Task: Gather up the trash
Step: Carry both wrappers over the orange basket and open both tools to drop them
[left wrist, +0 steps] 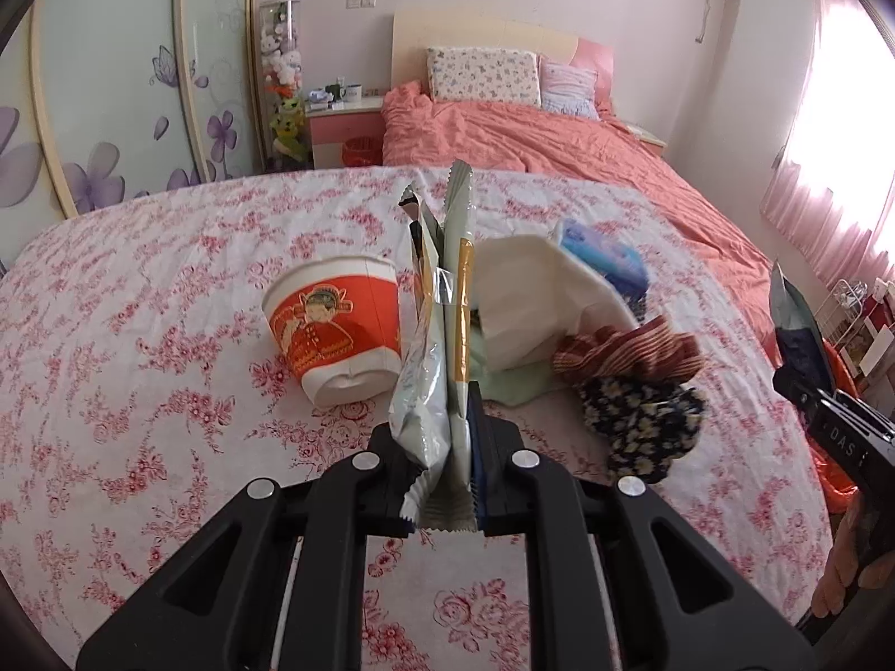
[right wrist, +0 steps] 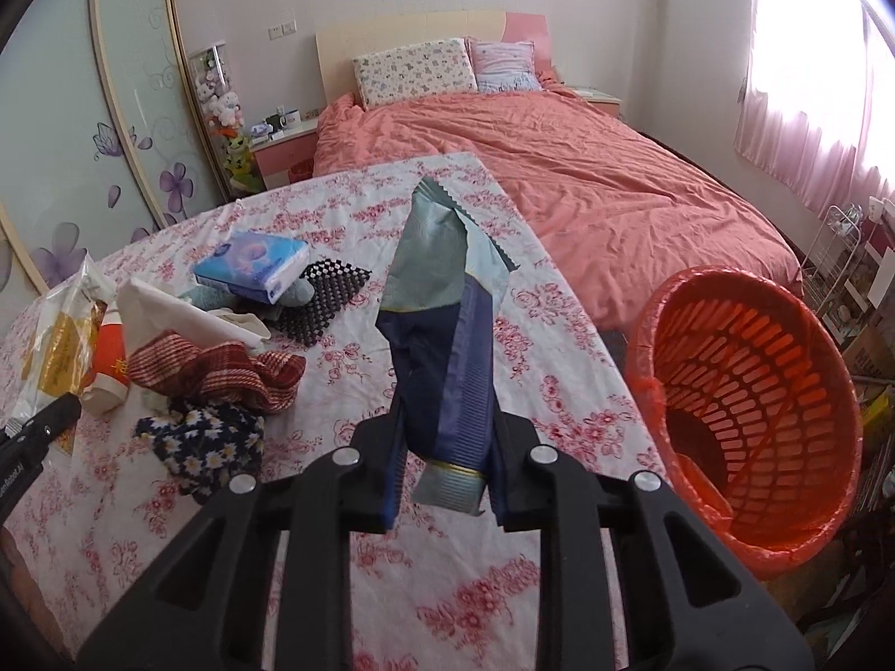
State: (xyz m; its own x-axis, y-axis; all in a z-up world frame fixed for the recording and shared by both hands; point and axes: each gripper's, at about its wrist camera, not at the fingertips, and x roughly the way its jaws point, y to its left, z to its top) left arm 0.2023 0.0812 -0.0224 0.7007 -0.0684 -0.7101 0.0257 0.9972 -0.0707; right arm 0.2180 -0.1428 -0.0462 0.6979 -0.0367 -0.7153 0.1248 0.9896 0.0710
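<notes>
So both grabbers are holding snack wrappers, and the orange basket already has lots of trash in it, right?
Not quite. The orange basket looks empty in the right wrist view. The left gripper and right gripper do each hold wrappers.

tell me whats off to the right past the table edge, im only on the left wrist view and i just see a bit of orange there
Observer: An orange slatted basket with an orange liner stands beside the table's right edge.
Operator: anything in it yet
Observer: Its slatted inside shows bare; the very bottom is too dark to tell.
Operator: whats the right gripper got, i only see a dark sliver
Observer: The right gripper has its jaws shut on a blue and grey wrapper.
Operator: anything hiding behind the tissue pack
Observer: A black and white checkered mat lies under the tissue pack.
</notes>
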